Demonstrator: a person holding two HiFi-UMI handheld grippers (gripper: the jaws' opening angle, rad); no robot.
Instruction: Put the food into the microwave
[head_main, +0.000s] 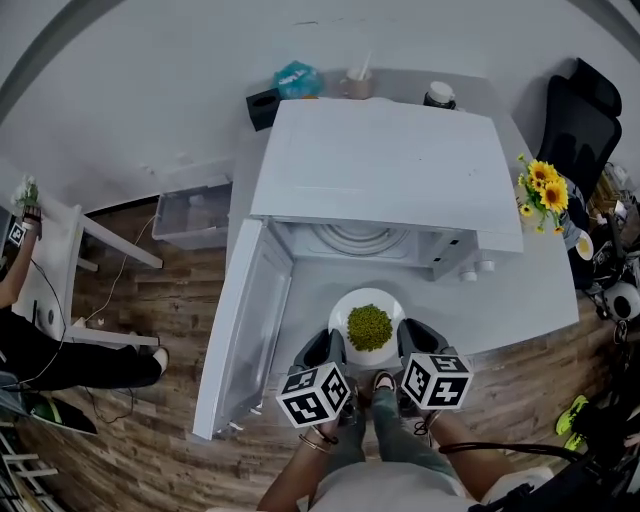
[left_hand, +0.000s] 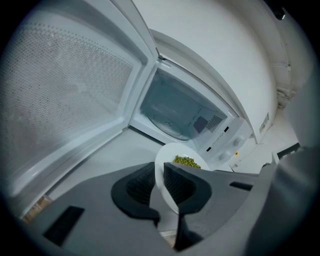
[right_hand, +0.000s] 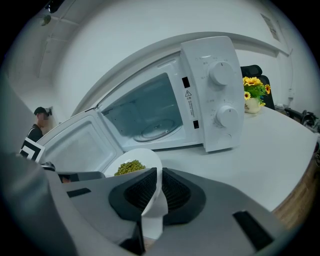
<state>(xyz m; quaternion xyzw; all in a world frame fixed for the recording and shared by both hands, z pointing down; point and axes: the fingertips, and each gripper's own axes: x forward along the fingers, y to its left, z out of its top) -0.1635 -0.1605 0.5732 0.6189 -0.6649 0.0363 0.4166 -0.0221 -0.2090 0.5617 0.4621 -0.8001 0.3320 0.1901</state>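
We carry the plate (head_main: 349, 304), left gripper (left_hand: 160, 183) and right gripper (right_hand: 157, 188) clenching its rim; next, level into the microwave (head_main: 385, 165).

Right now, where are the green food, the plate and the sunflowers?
green food (head_main: 369, 327), head view, middle of the heap.
plate (head_main: 343, 306), head view, bare white rim on the left.
sunflowers (head_main: 542, 178), head view, a yellow bloom.

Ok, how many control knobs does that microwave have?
2. Both are on the front of the microwave, right of its opening in the right gripper view: the upper knob and the lower knob directly below it. None seems hidden.
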